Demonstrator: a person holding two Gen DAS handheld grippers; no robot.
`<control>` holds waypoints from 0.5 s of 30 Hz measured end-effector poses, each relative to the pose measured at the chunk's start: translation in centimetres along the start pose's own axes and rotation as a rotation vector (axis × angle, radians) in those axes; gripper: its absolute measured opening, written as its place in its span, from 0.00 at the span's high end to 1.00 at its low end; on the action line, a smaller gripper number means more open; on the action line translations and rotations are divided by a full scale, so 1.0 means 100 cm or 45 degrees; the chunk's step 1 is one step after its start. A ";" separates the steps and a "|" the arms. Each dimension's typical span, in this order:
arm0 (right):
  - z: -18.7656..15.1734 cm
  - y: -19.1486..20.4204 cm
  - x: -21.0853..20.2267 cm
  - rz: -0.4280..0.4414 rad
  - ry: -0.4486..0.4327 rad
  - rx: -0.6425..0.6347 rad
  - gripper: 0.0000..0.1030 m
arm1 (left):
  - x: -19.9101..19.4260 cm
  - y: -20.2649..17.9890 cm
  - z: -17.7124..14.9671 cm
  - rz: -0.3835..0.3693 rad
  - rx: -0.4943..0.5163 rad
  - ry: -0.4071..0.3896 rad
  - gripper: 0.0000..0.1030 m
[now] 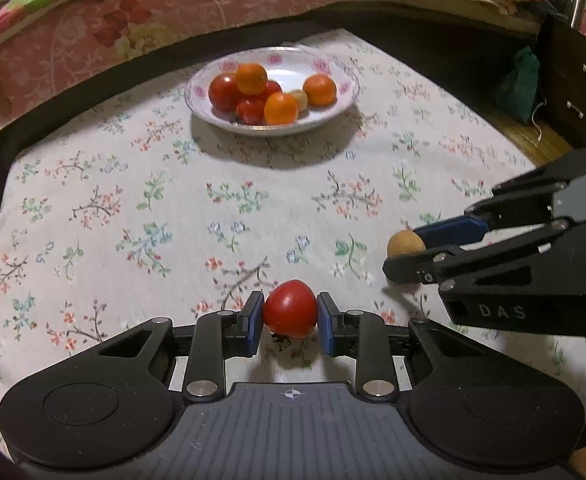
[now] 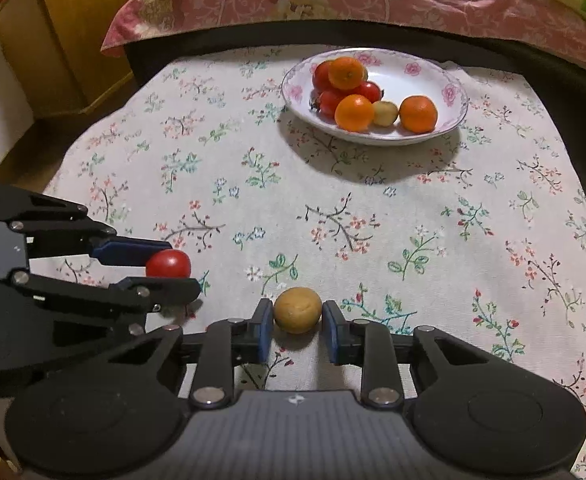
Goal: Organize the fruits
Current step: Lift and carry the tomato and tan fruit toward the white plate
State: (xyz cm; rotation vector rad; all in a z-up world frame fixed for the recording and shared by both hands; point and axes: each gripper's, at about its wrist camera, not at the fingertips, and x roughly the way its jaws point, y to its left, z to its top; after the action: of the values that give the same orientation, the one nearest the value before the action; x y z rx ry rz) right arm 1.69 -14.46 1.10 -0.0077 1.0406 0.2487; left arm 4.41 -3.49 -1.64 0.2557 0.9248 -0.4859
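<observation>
Nearest in the left wrist view, the left gripper [image 1: 289, 314] is clamped on a red tomato [image 1: 290, 309]: both blue pads [image 1: 255, 322] press its sides. The tomato is held just above the floral tablecloth [image 1: 133, 208], a shadow beneath it. It is slightly pointed, with the narrower end tilted up and away from the camera, and its dark stalk end faces down toward the cloth.

Just to the right, the right gripper [image 2: 298, 320] brackets a tan, nearly round fruit [image 2: 297, 310] that sits low on the tablecloth [image 2: 433, 216]. In the right wrist view the left pad touches the fruit, while a thin gap seems to remain at the right pad, so I cannot tell whether the grip is firm. The fruit is too round to show a clear long axis. Seen from the left wrist, the right gripper [image 1: 407, 254] reaches in from the right edge with the tan fruit [image 1: 405, 243] between its fingertips.

The two grippers lie side by side, near each other, both aimed toward the far side of the table.

Well beyond them stands a white dish with pink flowers [image 1: 333, 68], holding three oranges [image 1: 280, 108], several red tomatoes [image 1: 223, 91] and one small pale fruit [image 1: 299, 99], heaped toward the dish's left half.

Behind the table lies a pink patterned bedspread [image 1: 173, 12].
</observation>
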 end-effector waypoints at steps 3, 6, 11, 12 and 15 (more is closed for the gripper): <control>0.003 -0.003 -0.005 0.008 -0.026 0.015 0.74 | -0.001 0.001 0.007 -0.007 -0.012 -0.023 0.65; 0.008 -0.004 -0.009 0.013 -0.050 0.024 0.74 | -0.001 0.002 0.016 -0.011 -0.017 -0.047 0.65; 0.018 -0.012 -0.014 0.014 -0.091 0.056 0.74 | 0.001 0.007 0.030 -0.014 -0.045 -0.074 0.65; 0.019 -0.014 -0.015 0.015 -0.096 0.062 0.74 | 0.002 0.007 0.033 -0.012 -0.046 -0.078 0.65; 0.025 -0.022 -0.014 0.010 -0.105 0.086 0.74 | 0.004 0.008 0.039 -0.013 -0.052 -0.087 0.65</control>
State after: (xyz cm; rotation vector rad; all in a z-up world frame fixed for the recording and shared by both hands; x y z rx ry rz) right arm 3.57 -16.53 3.29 0.0672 0.9666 0.2193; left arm 7.71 -4.52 0.33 0.1963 0.8684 -0.4821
